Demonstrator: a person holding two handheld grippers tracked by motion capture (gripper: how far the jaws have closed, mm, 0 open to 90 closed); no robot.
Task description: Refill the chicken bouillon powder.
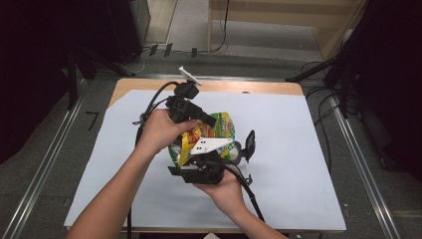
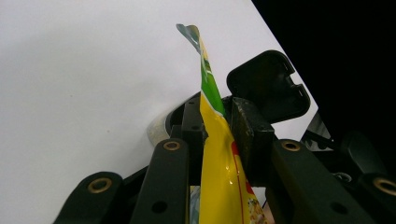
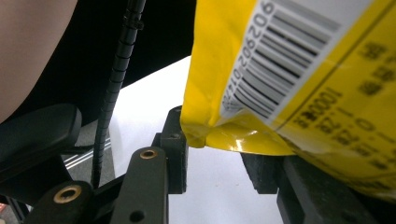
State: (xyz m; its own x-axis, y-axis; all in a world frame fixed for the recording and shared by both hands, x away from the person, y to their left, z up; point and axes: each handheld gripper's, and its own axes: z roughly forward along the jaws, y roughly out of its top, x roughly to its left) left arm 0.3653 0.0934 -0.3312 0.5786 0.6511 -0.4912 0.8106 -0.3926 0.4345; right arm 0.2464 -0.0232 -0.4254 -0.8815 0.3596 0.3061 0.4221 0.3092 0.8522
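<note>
A yellow and green snack bag (image 1: 219, 130) is held up over the middle of the white sheet (image 1: 298, 174) between both hands. My left gripper (image 1: 213, 122) comes at it from the upper left and is shut on the bag's thin top seam (image 2: 219, 158), which stands pinched between the two pads. My right gripper (image 1: 224, 149), with a white plate on top, comes from below. In the right gripper view the bag's barcode end (image 3: 280, 70) sits between the jaws, touching the left pad (image 3: 180, 140) and covering the right one.
The white sheet covers a wooden table (image 1: 209, 85) with bare paper on both sides of the hands. Metal rails (image 1: 366, 169) run along the floor left and right. Dark stands and cables (image 1: 323, 74) crowd the far corners.
</note>
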